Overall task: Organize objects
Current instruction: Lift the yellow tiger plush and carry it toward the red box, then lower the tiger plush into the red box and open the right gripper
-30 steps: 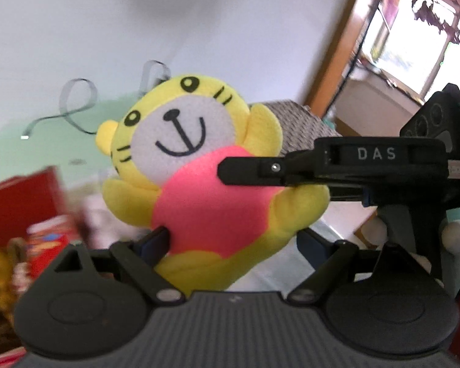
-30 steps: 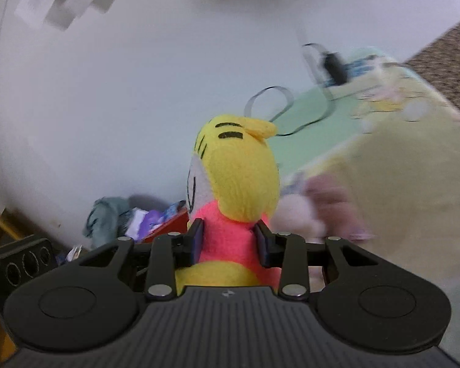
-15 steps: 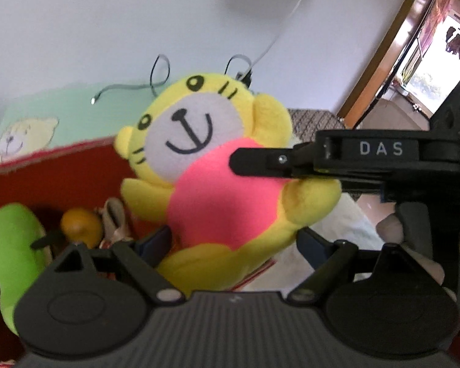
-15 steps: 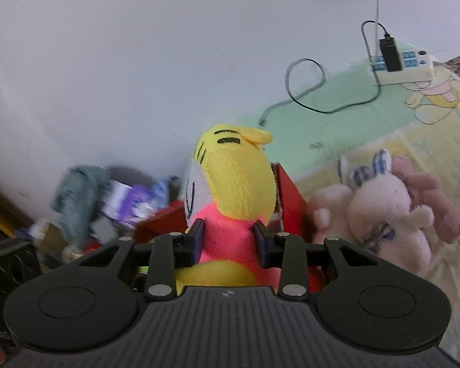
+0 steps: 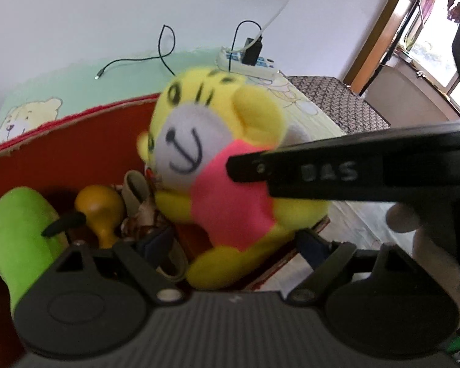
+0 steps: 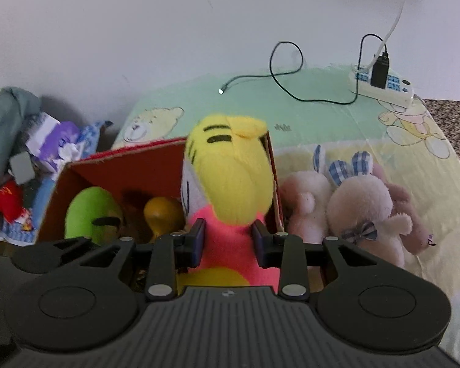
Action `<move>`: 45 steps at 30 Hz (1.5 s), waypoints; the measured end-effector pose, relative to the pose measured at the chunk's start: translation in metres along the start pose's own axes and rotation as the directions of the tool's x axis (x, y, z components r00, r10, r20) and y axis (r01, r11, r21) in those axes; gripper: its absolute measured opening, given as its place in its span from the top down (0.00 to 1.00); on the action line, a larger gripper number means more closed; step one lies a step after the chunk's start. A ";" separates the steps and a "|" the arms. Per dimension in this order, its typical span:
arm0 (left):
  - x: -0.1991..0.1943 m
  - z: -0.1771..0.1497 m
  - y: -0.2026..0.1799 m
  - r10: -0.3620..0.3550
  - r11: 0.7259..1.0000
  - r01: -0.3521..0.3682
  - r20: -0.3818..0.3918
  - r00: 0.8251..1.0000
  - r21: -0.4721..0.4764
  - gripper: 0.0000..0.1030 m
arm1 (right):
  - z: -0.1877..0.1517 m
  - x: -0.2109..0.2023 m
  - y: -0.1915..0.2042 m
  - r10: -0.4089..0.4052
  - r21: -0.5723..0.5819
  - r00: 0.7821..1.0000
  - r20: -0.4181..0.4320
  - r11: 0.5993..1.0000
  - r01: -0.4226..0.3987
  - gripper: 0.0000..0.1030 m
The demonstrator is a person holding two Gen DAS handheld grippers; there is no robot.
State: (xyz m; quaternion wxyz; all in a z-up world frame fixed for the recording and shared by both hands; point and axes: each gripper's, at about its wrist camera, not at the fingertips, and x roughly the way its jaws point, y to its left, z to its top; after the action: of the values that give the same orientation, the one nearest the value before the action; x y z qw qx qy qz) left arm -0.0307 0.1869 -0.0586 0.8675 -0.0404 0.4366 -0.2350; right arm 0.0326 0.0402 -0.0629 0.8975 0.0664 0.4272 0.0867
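Observation:
A yellow tiger plush with a pink belly [image 6: 230,181] is clamped at its middle by my right gripper [image 6: 229,242], which is shut on it and holds it over the right end of a red cardboard box [image 6: 128,159]. In the left wrist view the plush [image 5: 227,171] hangs in front of my left gripper [image 5: 234,243], whose fingers stand wide apart on either side of it without pressing it. The right gripper's finger [image 5: 322,171] crosses that view from the right. The box [image 5: 61,150] holds a green plush [image 5: 18,230], a yellow-brown toy [image 5: 99,205] and other toys.
Pink and white bunny plushes [image 6: 352,205] lie on the bed sheet right of the box. A power strip with a charger [image 6: 383,82] and a black cable [image 6: 285,70] lie near the wall. A pile of clothes and packets [image 6: 30,159] sits left of the box.
Both grippers have tilted downward and moved the tiger plush toward the red box; the box's inside and the bunnies have come into view. The right gripper's grip is unchanged.

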 end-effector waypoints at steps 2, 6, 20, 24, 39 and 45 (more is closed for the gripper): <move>0.001 0.001 0.001 -0.010 1.000 0.010 -0.001 1.000 -0.013 0.15 | 0.001 0.010 0.000 -0.016 -0.006 0.999 -0.043 1.000 0.016 0.66; 0.006 0.003 0.002 -0.003 0.999 0.003 -0.007 1.000 -0.034 0.15 | 0.000 0.019 -0.003 -0.039 0.008 0.999 -0.028 0.999 0.040 0.66; 0.031 0.009 -0.003 0.022 0.996 -0.027 -0.062 0.998 -0.084 0.13 | -0.009 -0.005 -0.028 0.084 0.092 0.994 0.072 0.992 -0.091 0.61; 0.034 0.011 -0.008 0.038 0.996 -0.044 -0.069 0.997 -0.083 0.13 | -0.012 -0.003 -0.034 0.104 0.108 0.993 0.062 0.988 -0.111 0.69; 0.028 0.011 -0.024 0.126 0.989 -0.131 -0.067 0.990 -0.074 0.15 | -0.018 -0.008 -0.059 0.206 0.192 0.976 0.073 0.957 -0.217 0.75; 0.021 0.011 -0.030 0.151 0.985 -0.156 -0.062 0.987 -0.076 0.15 | -0.020 -0.011 -0.063 0.233 0.198 0.969 0.078 0.950 -0.244 0.75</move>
State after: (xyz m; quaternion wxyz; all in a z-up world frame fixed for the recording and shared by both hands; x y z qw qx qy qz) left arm -0.0224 0.1496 -0.0594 0.8682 -0.0351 0.4715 -0.1507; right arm 0.0163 -0.0232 -0.0792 0.8798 0.2122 0.3987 0.1479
